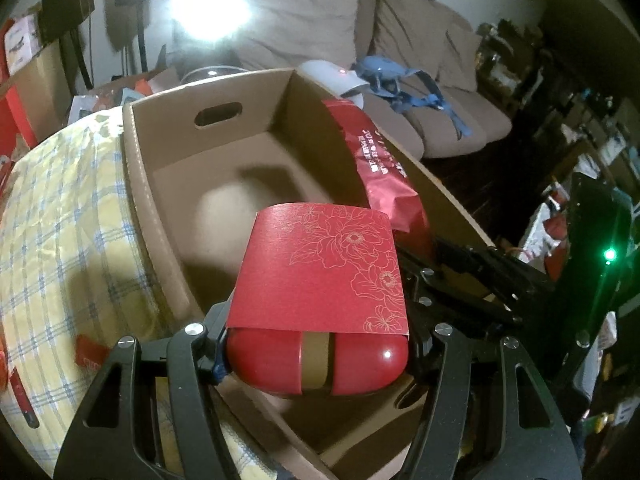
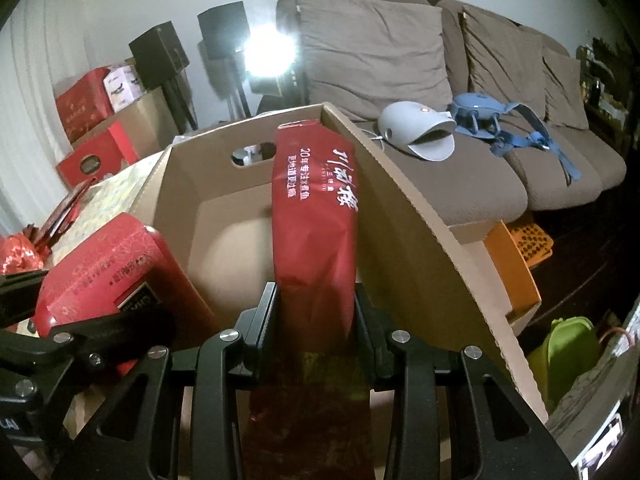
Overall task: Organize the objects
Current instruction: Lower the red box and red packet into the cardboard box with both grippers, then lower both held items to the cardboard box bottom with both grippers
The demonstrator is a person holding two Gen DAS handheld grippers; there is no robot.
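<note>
The left tongs squeeze a hard, shiny red tin that could slip, and the right tongs pinch a soft red bag, which bends, over the cardboard box.

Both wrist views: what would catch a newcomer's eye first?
A glossy red rounded tin with a floral paper sleeve fills the left tool, poised over the open brown cardboard box. A tall red foil packet with white lettering stands clamped in the right tool, against the box's right wall.

Left claw, right claw: black, silver screws.
</note>
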